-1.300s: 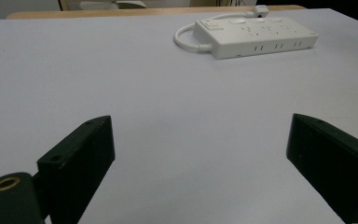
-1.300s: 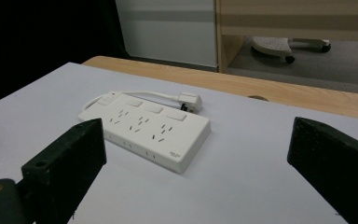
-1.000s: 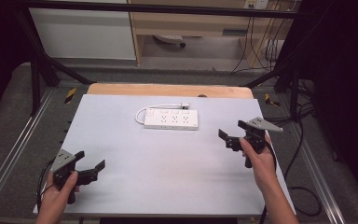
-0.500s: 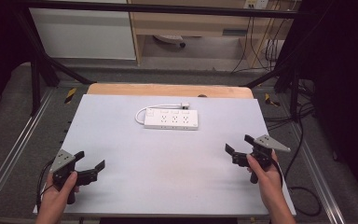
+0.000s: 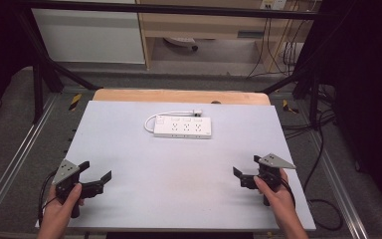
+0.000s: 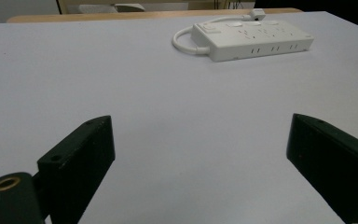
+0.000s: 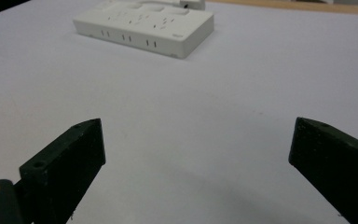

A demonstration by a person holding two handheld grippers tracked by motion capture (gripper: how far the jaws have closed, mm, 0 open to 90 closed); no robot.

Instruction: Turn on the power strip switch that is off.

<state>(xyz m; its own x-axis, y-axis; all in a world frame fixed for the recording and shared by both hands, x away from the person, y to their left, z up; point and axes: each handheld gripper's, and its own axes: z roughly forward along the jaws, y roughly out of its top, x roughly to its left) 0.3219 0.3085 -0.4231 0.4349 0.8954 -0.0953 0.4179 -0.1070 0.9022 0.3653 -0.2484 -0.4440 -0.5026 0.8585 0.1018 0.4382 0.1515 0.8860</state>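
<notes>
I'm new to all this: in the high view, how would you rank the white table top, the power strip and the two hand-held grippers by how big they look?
1. table top
2. power strip
3. left gripper and right gripper: look alike, unranked. They sit nearer the camera, so against the strip it's unsure.

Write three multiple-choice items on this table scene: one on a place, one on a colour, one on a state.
1. Where does the power strip lie on the table?
A. at the near edge
B. toward the far edge, near the middle
C. between the jaws of the left gripper

2. What colour is the strip?
A. black
B. white
C. orange

3. How do the jaws of the right gripper stand?
A. open, holding nothing
B. shut on the strip
C. shut on a cable

Key: 1 B, the high view shows it far across the table from both grippers. 2 B, its body and cord are white in all views. 3 A, the right gripper view shows the two jaws wide apart over bare table.
</notes>
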